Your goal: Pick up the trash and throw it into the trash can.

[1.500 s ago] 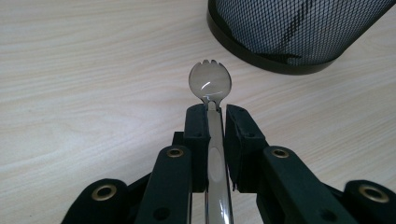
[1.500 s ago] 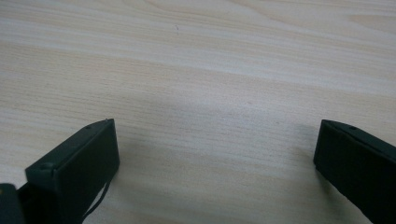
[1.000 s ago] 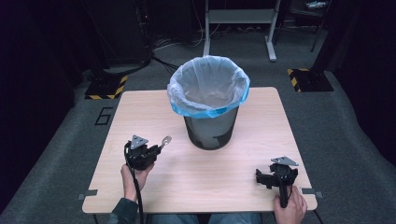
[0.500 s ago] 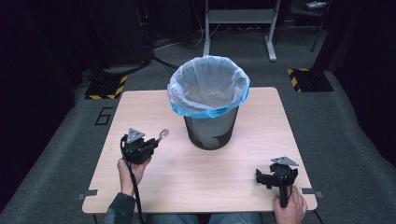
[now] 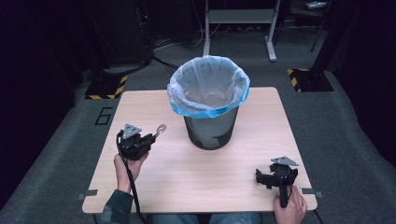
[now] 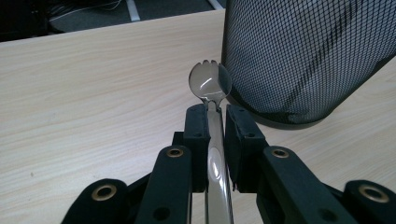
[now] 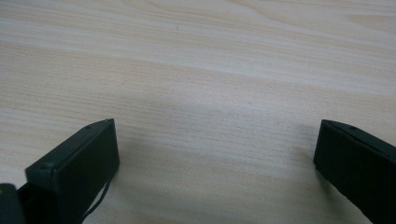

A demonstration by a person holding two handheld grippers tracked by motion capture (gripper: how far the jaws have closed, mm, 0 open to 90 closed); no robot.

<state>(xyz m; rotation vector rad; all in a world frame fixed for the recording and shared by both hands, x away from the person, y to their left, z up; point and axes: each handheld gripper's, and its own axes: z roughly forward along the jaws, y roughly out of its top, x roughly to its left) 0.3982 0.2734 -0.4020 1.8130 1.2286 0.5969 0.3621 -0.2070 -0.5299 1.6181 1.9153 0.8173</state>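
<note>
Your left gripper (image 5: 150, 138) pinches the spork (image 5: 160, 129), its head aimed right toward the bin (image 5: 208, 122); your right gripper (image 5: 271, 173) is spread at lower right.

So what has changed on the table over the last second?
The left gripper, shut on the clear plastic spork, has lifted a little and edged toward the bin. The right gripper stayed put, jaws open, on the table.
</note>
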